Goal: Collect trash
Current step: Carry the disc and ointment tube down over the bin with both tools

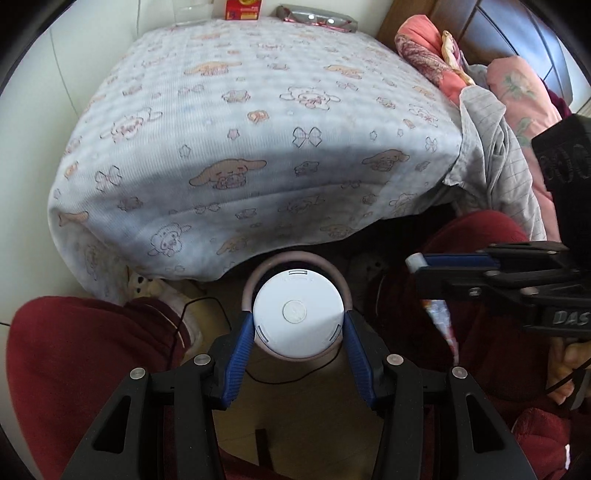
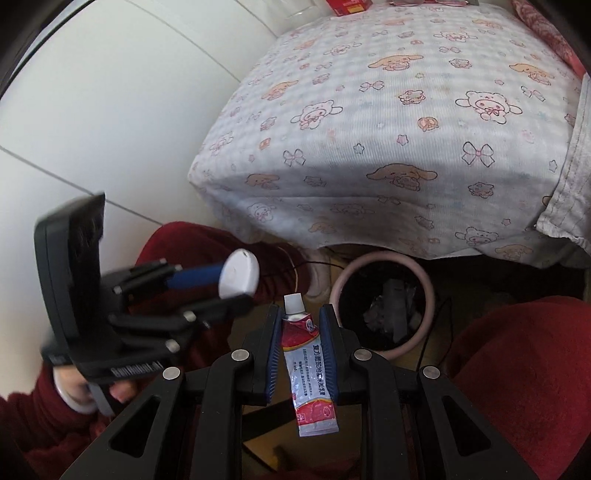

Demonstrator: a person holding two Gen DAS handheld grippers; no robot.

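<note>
My left gripper point(image 1: 298, 325) is shut on a round white lid point(image 1: 297, 316), held over a pink-rimmed trash bin point(image 1: 258, 275) on the floor. The lid point(image 2: 239, 274) and left gripper also show at the left of the right wrist view. My right gripper point(image 2: 300, 317) is shut on a red and white ointment tube point(image 2: 308, 369) with a white cap, just left of the bin point(image 2: 428, 295). The bin is open there, with crumpled trash point(image 2: 391, 314) inside. In the left wrist view the tube point(image 1: 441, 321) hangs from the right gripper point(image 1: 417, 267) at the right.
A table point(image 1: 240, 129) under a cartoon-print cloth stands beyond the bin. A red box point(image 1: 243, 9) and a shiny packet point(image 1: 317, 16) lie at its far edge. Bedding point(image 1: 498, 96) is piled at the right. My red-clad knees point(image 2: 517, 369) flank the bin; a black cable point(image 1: 199, 306) runs on the floor.
</note>
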